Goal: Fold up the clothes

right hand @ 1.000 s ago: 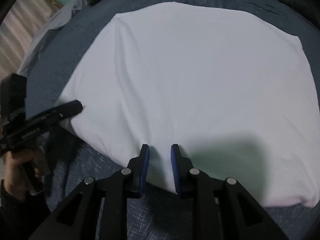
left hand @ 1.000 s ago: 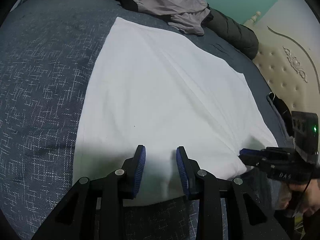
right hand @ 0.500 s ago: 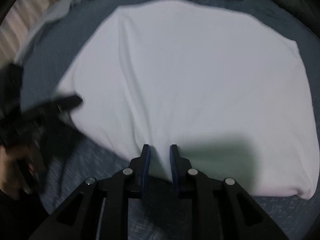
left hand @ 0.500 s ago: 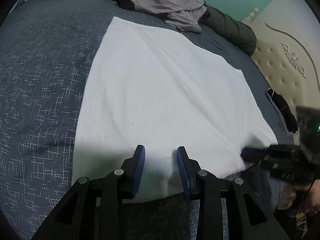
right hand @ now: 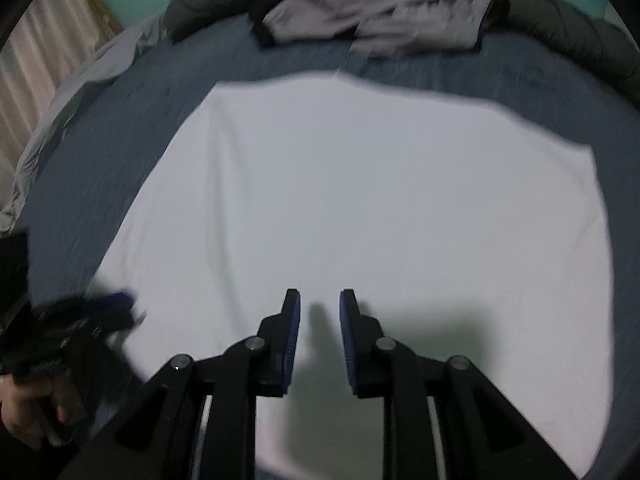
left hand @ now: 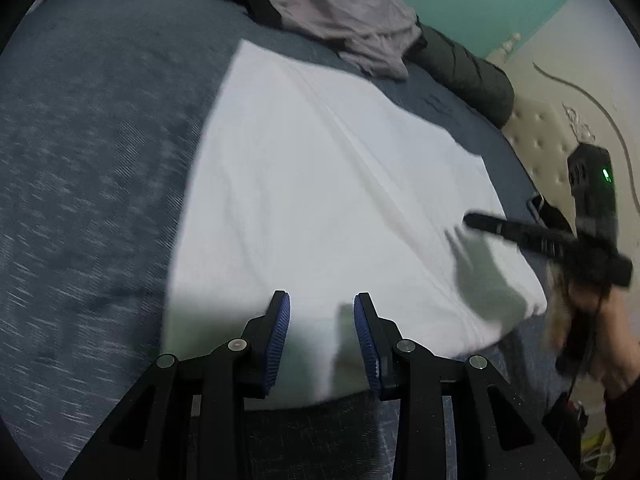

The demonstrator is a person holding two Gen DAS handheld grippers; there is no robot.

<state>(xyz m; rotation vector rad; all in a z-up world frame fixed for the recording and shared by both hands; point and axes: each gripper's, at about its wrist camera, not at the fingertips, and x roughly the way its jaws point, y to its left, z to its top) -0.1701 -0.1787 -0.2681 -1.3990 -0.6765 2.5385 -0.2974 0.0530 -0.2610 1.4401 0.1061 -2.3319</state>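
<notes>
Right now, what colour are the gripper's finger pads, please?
Blue ribbed pads, clearest in the left wrist view.

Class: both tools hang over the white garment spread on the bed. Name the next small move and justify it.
Probably lower each tool onto the near hem and close. The white garment lies flat on the blue bedspread, and the left tool and right tool stand open above its near edge, holding nothing.

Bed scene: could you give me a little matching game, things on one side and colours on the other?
Things:
1. cloth
2. bedspread
3. wall
4. claw pads

Colours:
A. teal
B. bright blue
C. white
D. dark blue-grey, speckled

Pairs: 1-C, 2-D, 3-A, 4-B
</notes>
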